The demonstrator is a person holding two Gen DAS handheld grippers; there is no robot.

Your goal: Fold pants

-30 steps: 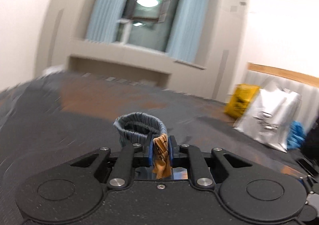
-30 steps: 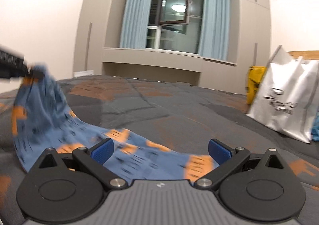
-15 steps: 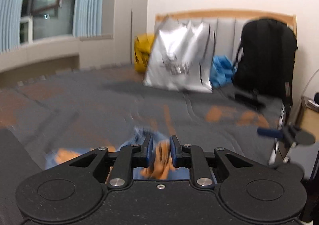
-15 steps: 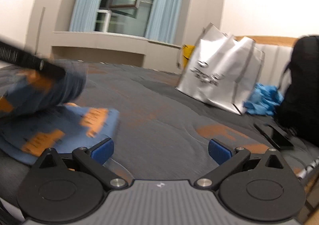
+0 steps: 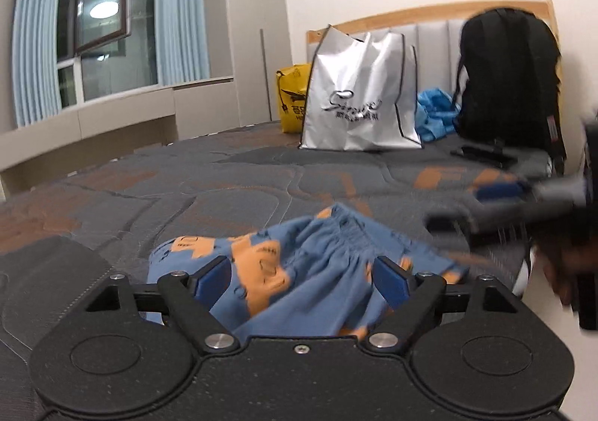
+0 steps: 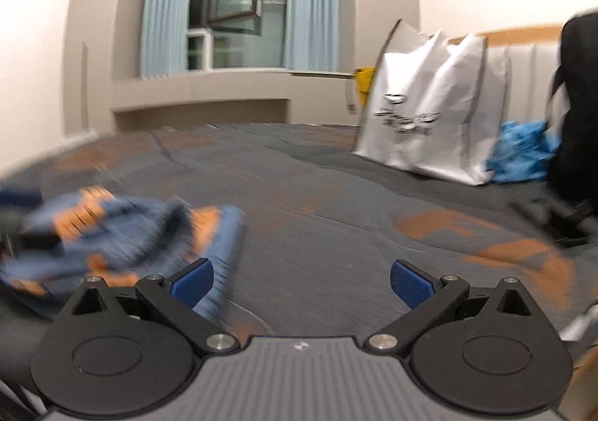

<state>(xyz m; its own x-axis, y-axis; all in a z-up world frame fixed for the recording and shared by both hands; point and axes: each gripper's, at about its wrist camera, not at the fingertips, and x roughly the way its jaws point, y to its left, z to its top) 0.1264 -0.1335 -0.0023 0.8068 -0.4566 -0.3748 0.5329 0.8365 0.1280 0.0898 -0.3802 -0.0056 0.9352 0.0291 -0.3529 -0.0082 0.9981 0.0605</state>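
Observation:
The pants (image 5: 299, 264) are blue with orange patches and lie bunched on the grey and orange bed cover (image 5: 224, 197). My left gripper (image 5: 307, 277) is open, its blue pads on either side of the cloth and just above it. My right gripper (image 6: 302, 281) is open and empty over the bare cover, to the right of the pants (image 6: 123, 230), which are blurred there. In the left wrist view the right gripper (image 5: 523, 208) shows blurred at the right edge.
A silver shopping bag (image 5: 358, 99), a yellow bag (image 5: 293, 103), a blue plastic bundle (image 5: 435, 114) and a black backpack (image 5: 512, 77) stand against the headboard. A dark flat object (image 5: 482, 154) lies before the backpack. The bed's edge is at the right.
My left gripper has opened and let go of the pants, which now lie folded over on the bed. Both grippers have swung right, towards the headboard.

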